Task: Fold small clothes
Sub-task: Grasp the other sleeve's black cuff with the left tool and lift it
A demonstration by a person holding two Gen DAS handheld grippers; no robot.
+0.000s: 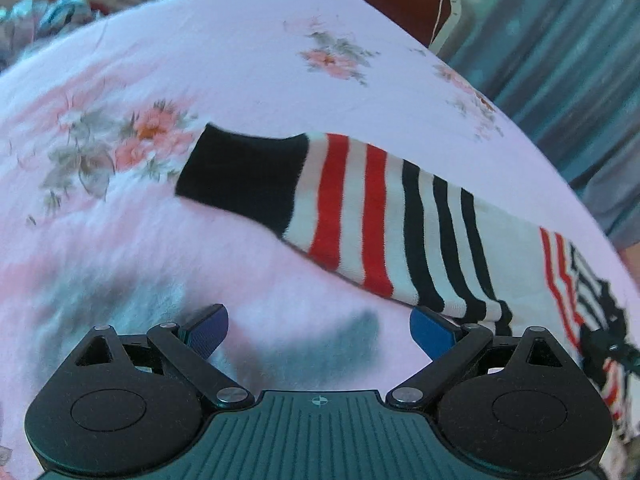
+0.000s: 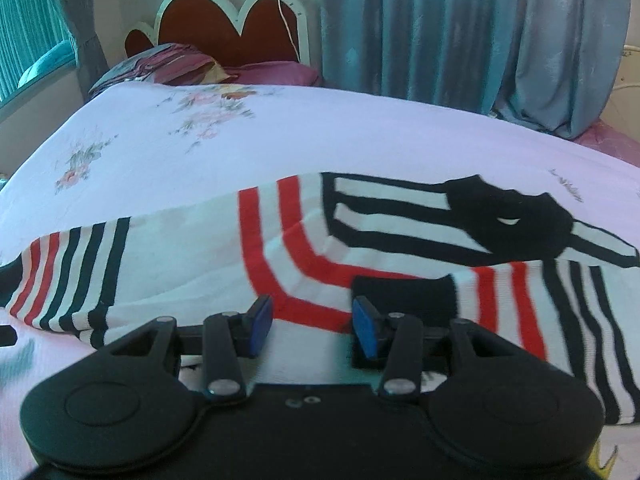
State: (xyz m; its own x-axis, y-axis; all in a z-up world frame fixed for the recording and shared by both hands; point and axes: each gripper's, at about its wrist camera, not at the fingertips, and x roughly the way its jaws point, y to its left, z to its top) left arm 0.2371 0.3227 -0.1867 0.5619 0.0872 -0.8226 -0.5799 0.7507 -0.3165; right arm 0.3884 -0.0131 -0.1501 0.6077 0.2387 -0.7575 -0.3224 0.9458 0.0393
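- Left wrist view: your left gripper [image 1: 319, 330] hovers over the flowered bed sheet [image 1: 224, 40] with its jaws spread wide and nothing between them. The striped sweater [image 1: 400, 216] lies on the bed to the right; its left sleeve, ending in a black cuff [image 1: 244, 178], stretches out flat toward the far left, just beyond your right pad.
- Only this view shows that sleeve whole, cuff to shoulder. The sweater's body is squeezed into the right edge, so you cannot judge the fold from here.
- Right wrist view: your right gripper [image 2: 313, 326] is low over the sweater's front, jaws partly parted. No cloth looks pinched, though the pads sit very close to the knit. The other sleeve is already folded across the chest, its cuff [image 2: 404, 300] just beside your right pad.
- Only this view shows the collar [image 2: 508, 216], the headboard [image 2: 224, 20] and the curtain [image 2: 440, 28].
- Risks, as I judge them: both views are blurred, so a hurried grab may catch the sheet along with the sleeve. Lifting the cuff alone could let the sleeve sag and twist. Your right pad could also snag the folded cuff and undo that fold.
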